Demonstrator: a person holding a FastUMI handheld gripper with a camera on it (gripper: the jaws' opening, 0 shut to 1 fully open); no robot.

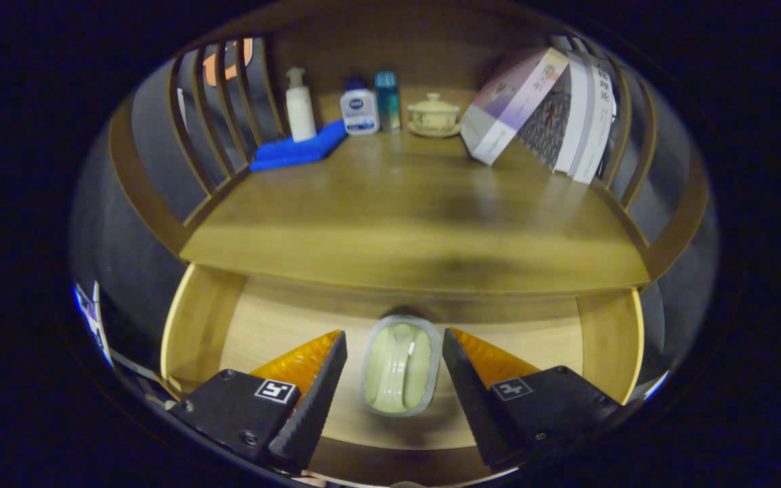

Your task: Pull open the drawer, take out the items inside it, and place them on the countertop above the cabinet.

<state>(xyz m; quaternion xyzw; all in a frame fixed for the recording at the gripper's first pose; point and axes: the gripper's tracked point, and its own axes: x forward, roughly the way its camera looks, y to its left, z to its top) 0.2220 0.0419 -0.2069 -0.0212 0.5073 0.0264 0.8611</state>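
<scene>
The wooden drawer (pixel 201 318) stands pulled open below the countertop (pixel 417 217). On its floor lies a pale green soap bar in a clear dish (pixel 401 366). My gripper (pixel 394 352) hovers over the drawer, open, with one finger on each side of the soap dish and a gap on both sides. I cannot tell how far above the dish the fingertips are. The back of the drawer is hidden under the countertop's front edge.
At the back of the countertop stand a white pump bottle (pixel 300 105) on a blue cloth (pixel 299 149), a small white bottle (pixel 359 108), a teal container (pixel 387 100), and a lidded ceramic cup (pixel 434 115). Leaning books (pixel 546 112) fill the right. Curved wooden slats (pixel 211 115) fence both sides.
</scene>
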